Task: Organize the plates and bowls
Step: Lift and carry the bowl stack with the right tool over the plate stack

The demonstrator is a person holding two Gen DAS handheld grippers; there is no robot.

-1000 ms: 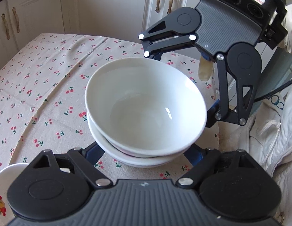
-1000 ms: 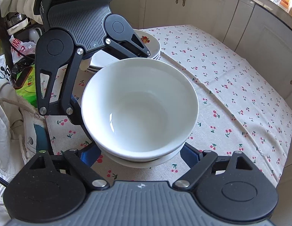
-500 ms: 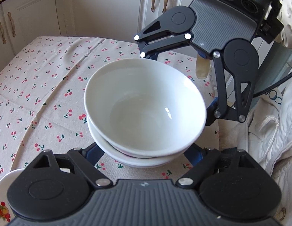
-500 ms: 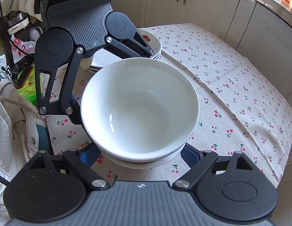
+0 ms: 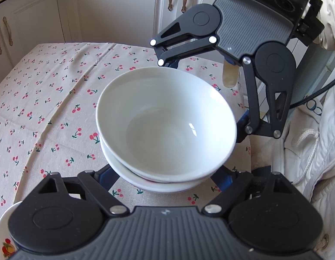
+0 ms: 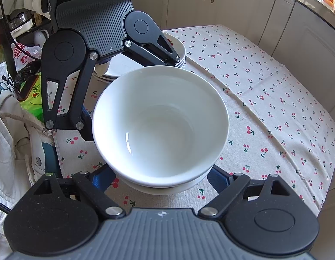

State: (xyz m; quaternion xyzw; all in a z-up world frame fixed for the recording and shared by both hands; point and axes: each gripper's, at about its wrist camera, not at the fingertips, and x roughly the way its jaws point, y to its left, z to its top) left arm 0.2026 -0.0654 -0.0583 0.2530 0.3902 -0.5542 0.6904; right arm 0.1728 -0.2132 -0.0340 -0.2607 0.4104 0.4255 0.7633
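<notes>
Little moved since earlier frame: left-view framing shifted slightly, bowls and both tongs unchanged. Upper bowl (image 5: pixel 165 125) sits nested in lower bowl (image 5: pixel 161 184) on cherry-cloth counter (image 5: pixel 48 112). My left tongs (image 5: pixel 167 178) and right tongs (image 6: pixel 161 178) straddle lower bowl's sides; clenched or released, I cannot tell. Bowls judged stacked; putting away remains. Right view alone shows whole plate stack (image 6: pixel 180 52); left view catches only fruit-print plate edge (image 5: pixel 3 238)
</notes>
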